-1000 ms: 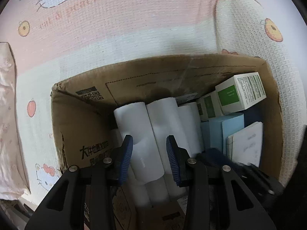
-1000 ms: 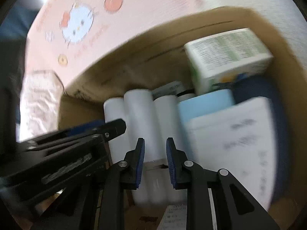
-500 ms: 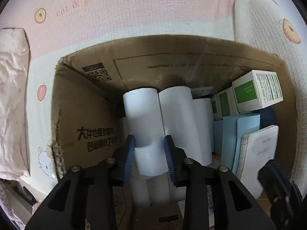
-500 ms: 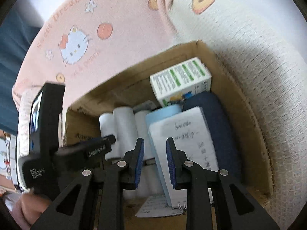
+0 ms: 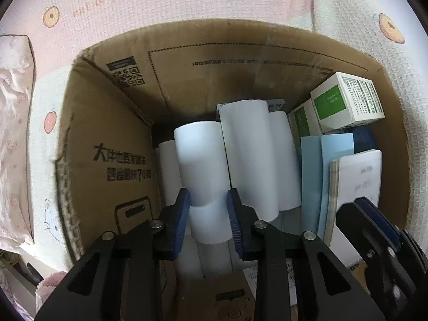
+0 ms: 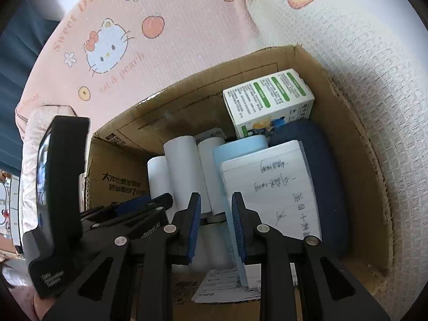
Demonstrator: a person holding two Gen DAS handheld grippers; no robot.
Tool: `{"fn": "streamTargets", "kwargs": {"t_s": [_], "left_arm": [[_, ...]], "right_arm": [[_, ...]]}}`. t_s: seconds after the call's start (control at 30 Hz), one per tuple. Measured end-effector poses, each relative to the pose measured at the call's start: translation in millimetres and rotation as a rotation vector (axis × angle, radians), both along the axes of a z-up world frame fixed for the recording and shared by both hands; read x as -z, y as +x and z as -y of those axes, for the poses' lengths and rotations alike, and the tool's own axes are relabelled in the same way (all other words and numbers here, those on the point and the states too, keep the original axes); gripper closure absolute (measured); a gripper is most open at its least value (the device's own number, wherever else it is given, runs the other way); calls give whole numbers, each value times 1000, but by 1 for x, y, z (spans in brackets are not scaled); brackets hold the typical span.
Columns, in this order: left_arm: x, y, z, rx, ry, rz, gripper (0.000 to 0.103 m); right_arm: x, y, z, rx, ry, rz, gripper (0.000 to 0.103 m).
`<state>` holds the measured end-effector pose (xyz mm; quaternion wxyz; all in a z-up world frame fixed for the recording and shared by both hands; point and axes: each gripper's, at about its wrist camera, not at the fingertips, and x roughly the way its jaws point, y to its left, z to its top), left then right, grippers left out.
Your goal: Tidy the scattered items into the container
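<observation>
An open cardboard box [image 5: 203, 80] holds several upright white rolls [image 5: 248, 155], green-and-white cartons [image 5: 347, 101], light blue notebooks [image 5: 329, 165], a handwritten notepad [image 6: 275, 187] and a dark blue pouch [image 6: 323, 165]. My left gripper [image 5: 208, 200] points straight down into the box. Its jaws are closing, and the pads press the sides of one white roll [image 5: 203, 160] at the left of the group. My right gripper [image 6: 216, 200] hovers above the box's near side, shut, with nothing between its pads. The left gripper's fingers [image 6: 149, 203] show beside it.
The box rests on a pink and white blanket [image 6: 107, 48] printed with a cartoon cat. A pink patterned cloth [image 5: 13, 133] lies to the left. A printed paper slip [image 6: 222, 283] lies on the box floor near the front wall.
The left jaws have narrowed around the white roll, which has stayed between them while the box shifted in view. The right gripper has risen out of the box and now looks down on it.
</observation>
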<state>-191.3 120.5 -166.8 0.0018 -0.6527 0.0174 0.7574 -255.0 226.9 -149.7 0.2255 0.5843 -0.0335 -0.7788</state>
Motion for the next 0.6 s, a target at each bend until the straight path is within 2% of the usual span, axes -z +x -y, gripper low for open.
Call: {"fn": "streamTargets", "kwargs": {"t_s": [0.1, 0.3, 0.33, 0.37, 0.4, 0.47, 0.6], "left_arm": [[-13, -1, 0, 32, 11, -35, 75], [-54, -10, 2, 129, 60, -175, 75], [-58, -13, 3, 144, 83, -190, 77], [-61, -17, 6, 158, 104, -194, 89], [-62, -21, 12, 172, 126, -191, 96], [-59, -26, 14, 178, 172, -176, 96], [-57, -23, 18, 195, 207, -189, 97]], "right_arm": [[6, -6, 8, 4, 8, 10, 83], [-1, -9, 5, 7, -59, 19, 83], [-2, -10, 6, 8, -80, 21, 83], [-2, -11, 7, 7, -102, 26, 83], [-1, -12, 10, 7, -122, 30, 83], [2, -15, 18, 9, -147, 47, 83], [14, -23, 39, -2, -82, 77, 83]]}}
